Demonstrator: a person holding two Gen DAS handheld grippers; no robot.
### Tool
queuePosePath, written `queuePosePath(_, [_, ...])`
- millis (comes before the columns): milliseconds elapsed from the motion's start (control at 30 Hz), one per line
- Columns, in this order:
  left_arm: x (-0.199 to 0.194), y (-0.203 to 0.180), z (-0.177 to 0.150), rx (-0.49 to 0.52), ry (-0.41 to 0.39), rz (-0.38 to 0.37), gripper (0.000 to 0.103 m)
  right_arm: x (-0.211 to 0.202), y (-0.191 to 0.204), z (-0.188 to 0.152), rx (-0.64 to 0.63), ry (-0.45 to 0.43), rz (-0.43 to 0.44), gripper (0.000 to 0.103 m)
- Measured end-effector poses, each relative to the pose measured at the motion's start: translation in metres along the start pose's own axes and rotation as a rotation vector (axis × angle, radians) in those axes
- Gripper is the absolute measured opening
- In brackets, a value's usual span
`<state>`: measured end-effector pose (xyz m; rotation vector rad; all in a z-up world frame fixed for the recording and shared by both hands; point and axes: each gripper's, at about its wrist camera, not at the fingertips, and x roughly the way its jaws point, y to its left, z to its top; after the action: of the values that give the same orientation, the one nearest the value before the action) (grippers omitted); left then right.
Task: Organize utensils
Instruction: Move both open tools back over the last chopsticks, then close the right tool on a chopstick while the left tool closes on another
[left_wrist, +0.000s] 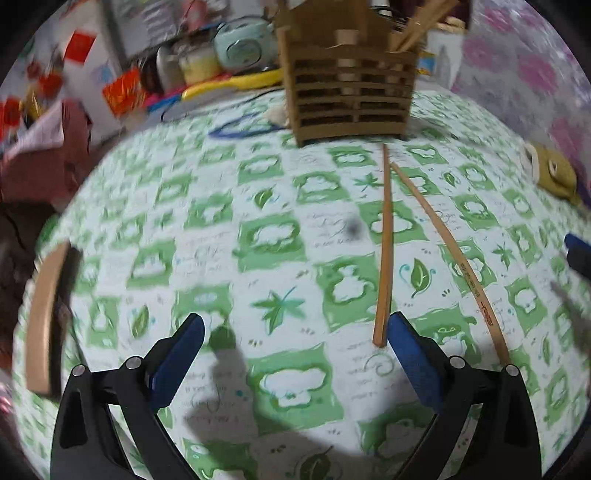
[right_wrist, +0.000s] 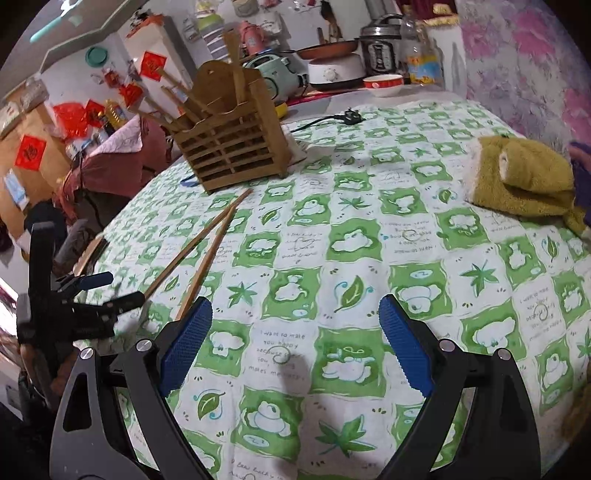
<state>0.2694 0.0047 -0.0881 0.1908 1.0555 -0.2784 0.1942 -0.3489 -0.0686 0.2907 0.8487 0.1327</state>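
Note:
Two wooden chopsticks lie on the green-and-white tablecloth: one (left_wrist: 386, 240) ends just beside my left gripper's right finger, the other (left_wrist: 454, 258) runs further right. They also show in the right wrist view (right_wrist: 207, 254). A slatted wooden utensil holder (left_wrist: 349, 88) stands beyond them, holding several chopsticks; it also shows in the right wrist view (right_wrist: 231, 147). My left gripper (left_wrist: 295, 332) is open and empty, low over the cloth. My right gripper (right_wrist: 295, 314) is open and empty; the left gripper (right_wrist: 99, 288) shows at its left.
A folded olive towel (right_wrist: 517, 177) lies at the right of the table. A wooden piece (left_wrist: 44, 314) lies at the table's left edge. A black plug and cord (right_wrist: 343, 118) lie behind the holder. Kitchen appliances and a bowl (right_wrist: 382, 83) crowd the back.

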Motion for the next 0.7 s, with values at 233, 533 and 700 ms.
queuePosePath(233, [-0.006, 0.008, 0.001, -0.036, -0.028, -0.018, 0.098, 0.002, 0.053, -0.013, -0.232, 0.030, -0.005, 0.089])
queuePosePath(533, [-0.010, 0.029, 0.000, -0.164, -0.052, -0.103, 0.098, 0.029, 0.112, -0.028, -0.403, 0.130, 0.034, 0.055])
queuePosePath(700, [-0.015, 0.017, 0.000, -0.103, -0.075, -0.096, 0.098, 0.035, 0.088, -0.022, -0.325, 0.155, -0.033, 0.013])
